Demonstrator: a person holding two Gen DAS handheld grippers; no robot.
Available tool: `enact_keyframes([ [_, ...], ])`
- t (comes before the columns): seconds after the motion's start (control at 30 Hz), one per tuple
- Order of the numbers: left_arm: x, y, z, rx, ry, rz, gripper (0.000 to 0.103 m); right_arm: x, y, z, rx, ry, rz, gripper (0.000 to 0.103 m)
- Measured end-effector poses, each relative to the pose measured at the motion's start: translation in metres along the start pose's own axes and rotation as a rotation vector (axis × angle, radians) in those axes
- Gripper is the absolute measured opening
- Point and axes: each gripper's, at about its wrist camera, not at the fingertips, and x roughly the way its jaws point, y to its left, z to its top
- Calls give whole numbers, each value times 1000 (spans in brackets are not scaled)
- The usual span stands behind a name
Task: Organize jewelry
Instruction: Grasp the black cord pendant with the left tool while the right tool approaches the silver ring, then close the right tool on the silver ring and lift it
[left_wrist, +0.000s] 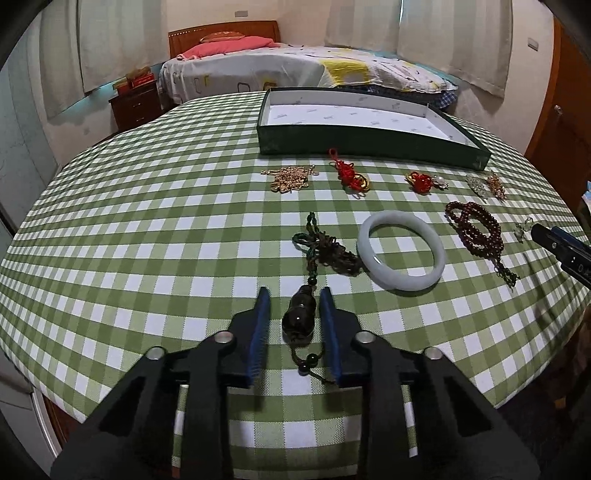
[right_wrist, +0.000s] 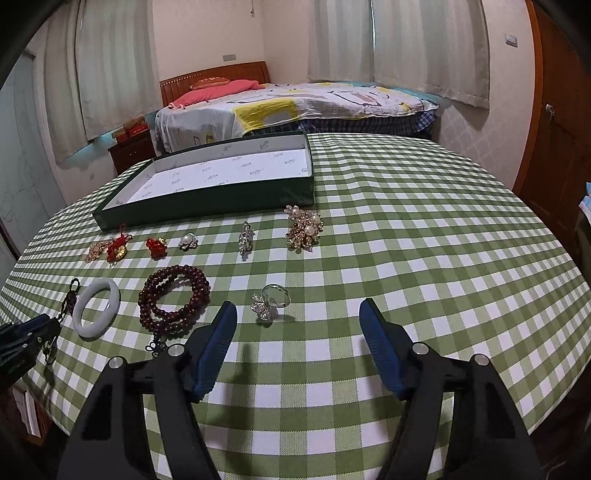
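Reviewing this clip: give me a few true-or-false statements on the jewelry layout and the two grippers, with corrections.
1. The dark green shallow box already holds jewelry. False: its white lining is bare.
2. The left gripper straddles the dark bead pendant on a green cord. True.
3. The pale jade bangle lies flat on the green checked tablecloth. True.
4. The right gripper is shut on the silver crystal ring. False: its jaws stand wide, the ring ahead of them.
5. The dark red bead strand lies inside the bangle. False: beside it.
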Motion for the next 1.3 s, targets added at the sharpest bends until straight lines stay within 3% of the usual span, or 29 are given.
enact_keyframes([
  [0.07, 0, 1, 0, -5, -3, -8, 18, 0, 0, 0, 1, 2, 3, 67],
  [0.43, -1, 12, 15, -50, -45, -7, 17, 10, 2, 2, 0, 23, 11, 67],
  [0.57, 0, 16, 22, -61, -55, -6, 17, 16, 8, 7, -15, 35, 21, 56],
  [0.87, -2, 23, 25, -78, -65, -6, 17, 33, 16, 11, -21, 85, 20, 45],
  [1.1, -1, 27, 26, -105, -64, -24, 17, 33, 18, 12, -39, 85, 23, 26],
  [1.3, -2, 27, 25, -105, -66, -22, 17, 30, 19, 9, -46, 81, 28, 26],
])
